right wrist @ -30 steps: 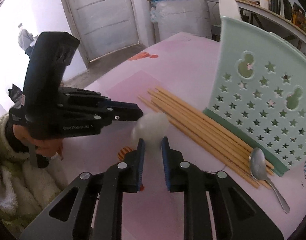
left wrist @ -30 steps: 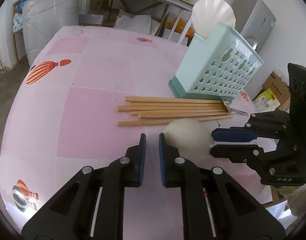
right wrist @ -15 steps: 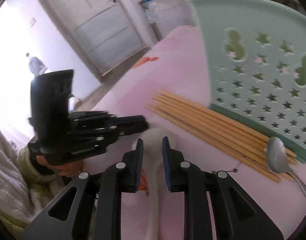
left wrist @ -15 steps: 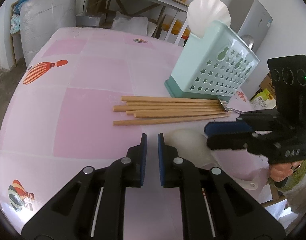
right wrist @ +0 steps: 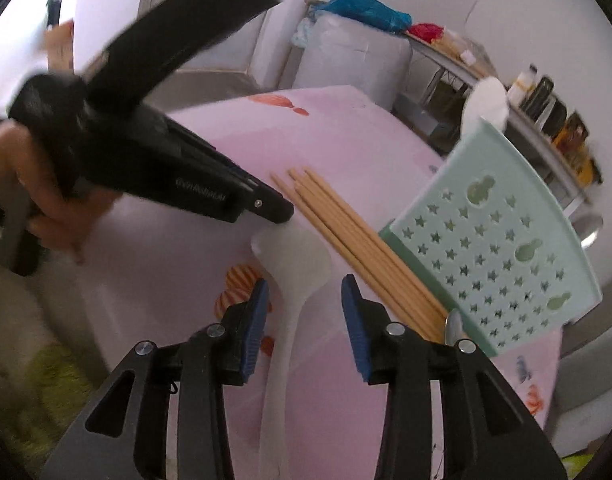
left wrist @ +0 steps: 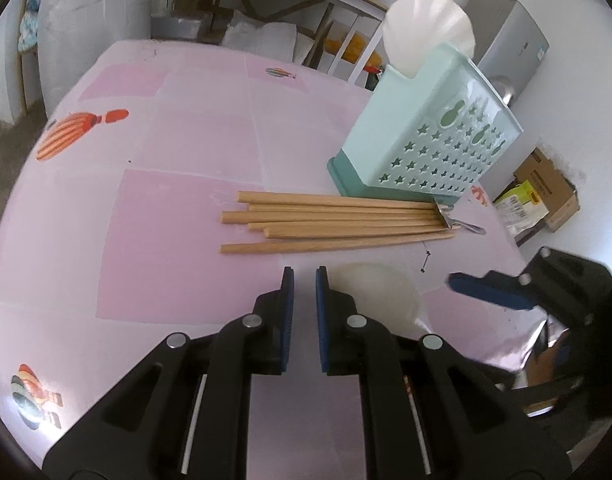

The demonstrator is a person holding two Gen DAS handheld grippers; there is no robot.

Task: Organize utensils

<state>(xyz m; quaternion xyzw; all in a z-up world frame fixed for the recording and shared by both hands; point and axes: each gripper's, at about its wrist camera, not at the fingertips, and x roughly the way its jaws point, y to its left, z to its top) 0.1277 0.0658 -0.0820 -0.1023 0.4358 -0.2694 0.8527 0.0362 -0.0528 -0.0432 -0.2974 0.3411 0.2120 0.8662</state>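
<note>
A white plastic ladle point(right wrist: 293, 264) lies on the pink table point(left wrist: 165, 208); its bowl also shows in the left wrist view point(left wrist: 378, 300). My right gripper point(right wrist: 305, 308) is open, its jaws either side of the ladle's handle, not touching. My left gripper point(left wrist: 303, 304) is nearly closed and empty, just left of the bowl. Several wooden chopsticks point(left wrist: 330, 224) lie beside a mint-green utensil holder point(left wrist: 426, 140) with star holes, which holds a white shell-shaped scoop point(left wrist: 428, 28). A metal spoon point(right wrist: 456, 328) lies at the holder's base.
A cardboard box point(left wrist: 546, 196) and a grey appliance point(left wrist: 510, 36) stand beyond the table's right edge. A shelf with bottles point(right wrist: 546, 92) and a wrapped bundle point(right wrist: 350, 56) stand behind the table. The table's near edge is close under the right gripper.
My right gripper has opened and let go of the ladle, which now lies on the table. The left gripper has barely moved.
</note>
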